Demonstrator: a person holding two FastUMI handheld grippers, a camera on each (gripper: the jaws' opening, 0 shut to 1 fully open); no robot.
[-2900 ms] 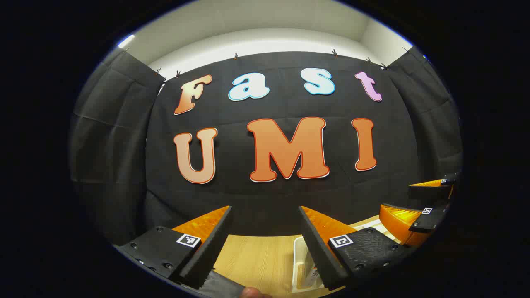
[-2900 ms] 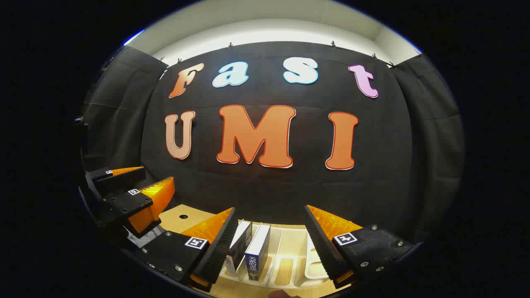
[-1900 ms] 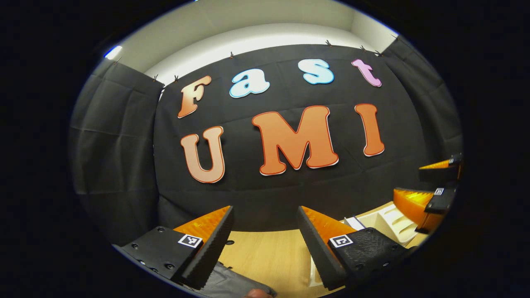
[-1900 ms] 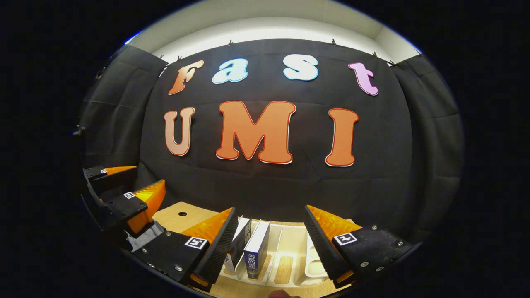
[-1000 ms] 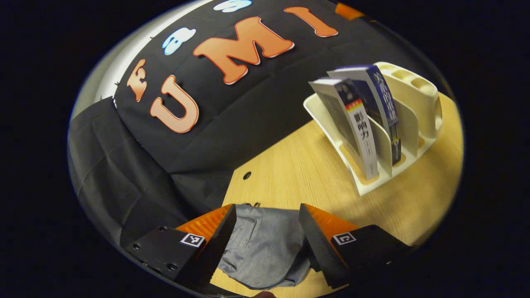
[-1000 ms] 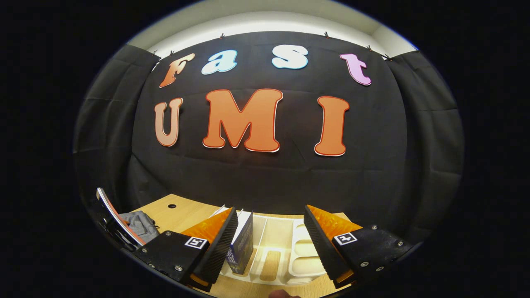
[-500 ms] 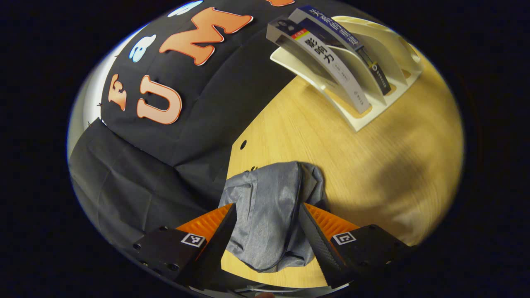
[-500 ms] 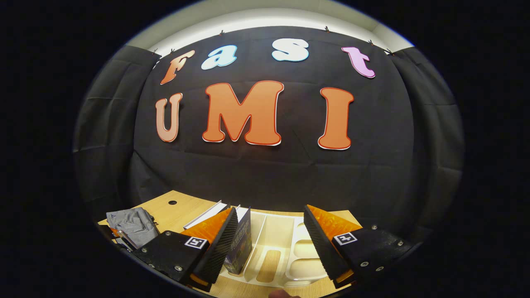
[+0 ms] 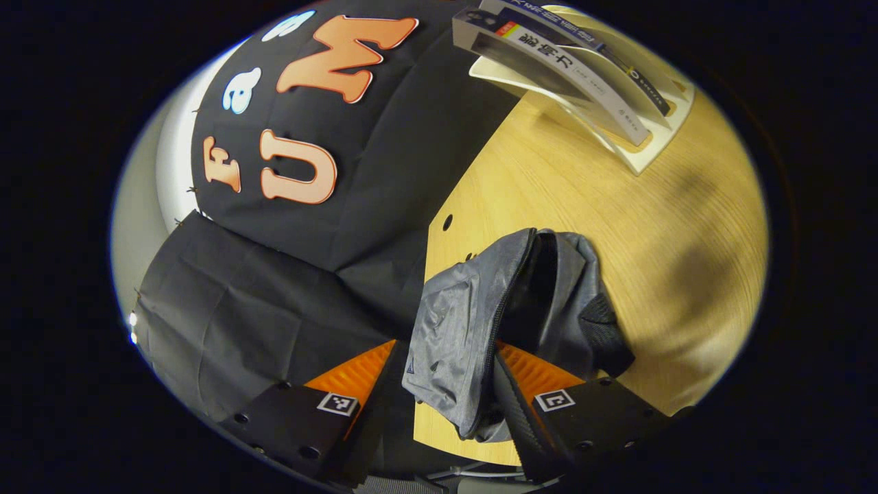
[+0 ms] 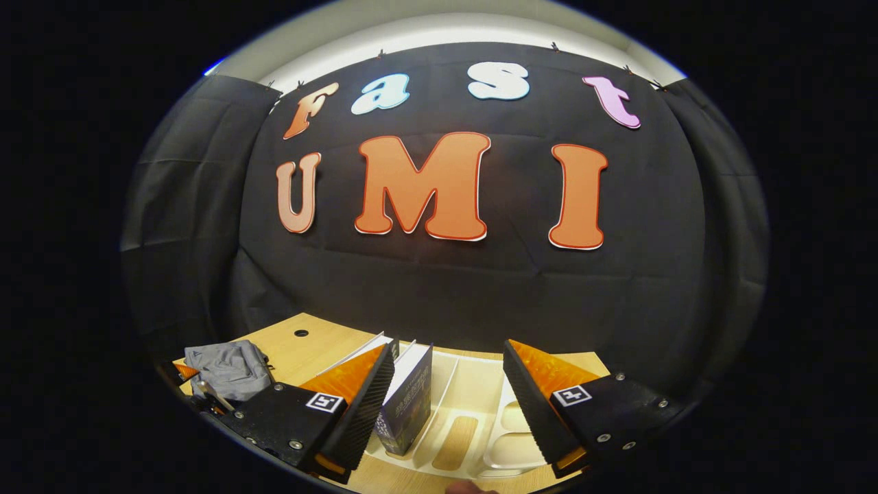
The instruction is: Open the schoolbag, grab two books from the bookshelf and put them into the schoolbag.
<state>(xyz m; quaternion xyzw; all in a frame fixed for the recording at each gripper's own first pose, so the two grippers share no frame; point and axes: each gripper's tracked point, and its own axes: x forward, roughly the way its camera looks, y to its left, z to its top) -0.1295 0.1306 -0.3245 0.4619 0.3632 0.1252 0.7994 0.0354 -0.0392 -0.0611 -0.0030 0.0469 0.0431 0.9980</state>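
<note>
The grey schoolbag (image 9: 466,315) lies on the wooden table, its zip edge parted to a dark gap. My left gripper (image 9: 439,405) is open right over it, with the bag's near flap lying between the fingers. Two books (image 9: 573,72) lean in the white bookshelf (image 9: 645,161) at the far right of the table. In the right gripper view, my right gripper (image 10: 446,412) stands open above the bookshelf (image 10: 480,384). One dark-covered book (image 10: 408,401) stands just inside its left finger. The bag (image 10: 230,370) sits far left there.
The wooden table (image 9: 617,240) stretches between the bag and the bookshelf, with a small round hole (image 9: 446,222) near the back edge. The black cloth wall hangs close behind the table. The shelf's right slots (image 10: 511,425) hold no books.
My left gripper has tipped downward and dropped onto the bag, whose flap now lies between its fingers. The right gripper has shifted only slightly over the shelf.
</note>
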